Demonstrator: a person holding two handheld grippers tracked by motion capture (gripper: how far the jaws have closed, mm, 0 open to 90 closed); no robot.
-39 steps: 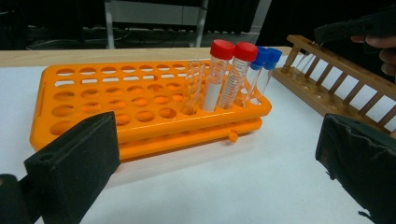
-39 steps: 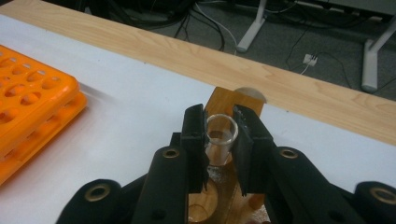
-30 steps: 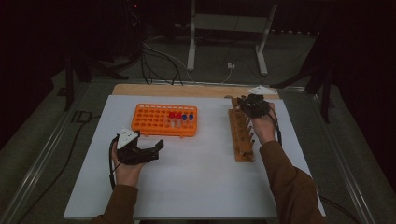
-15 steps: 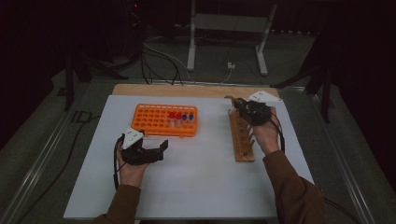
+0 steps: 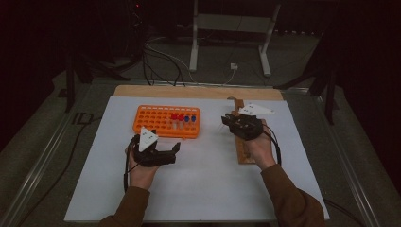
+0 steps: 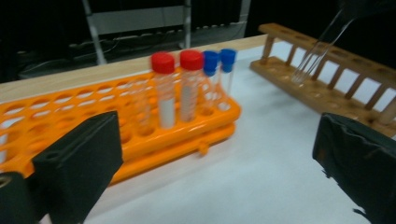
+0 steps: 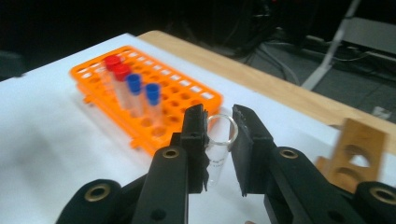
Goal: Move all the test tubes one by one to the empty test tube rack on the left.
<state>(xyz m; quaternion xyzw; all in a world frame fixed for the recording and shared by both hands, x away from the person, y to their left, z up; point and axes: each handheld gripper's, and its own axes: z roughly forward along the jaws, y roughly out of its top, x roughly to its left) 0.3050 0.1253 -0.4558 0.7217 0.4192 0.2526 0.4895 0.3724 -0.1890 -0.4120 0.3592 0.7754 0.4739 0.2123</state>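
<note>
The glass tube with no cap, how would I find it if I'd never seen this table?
Start at the white table, then find the wooden rack to the right of the orange rack. Above it, the right gripper pinches an empty glass tube. Unlike the red-capped tubes and blue-capped tubes standing in the orange rack, it has an open mouth.

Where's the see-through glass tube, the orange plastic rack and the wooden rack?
clear glass test tube (image 7: pixel 220 140), right gripper view, upper wall below its open rim
orange plastic tube rack (image 5: pixel 156 118), high view, empty holes
wooden tube rack (image 6: pixel 303 81), left gripper view, base board
</note>
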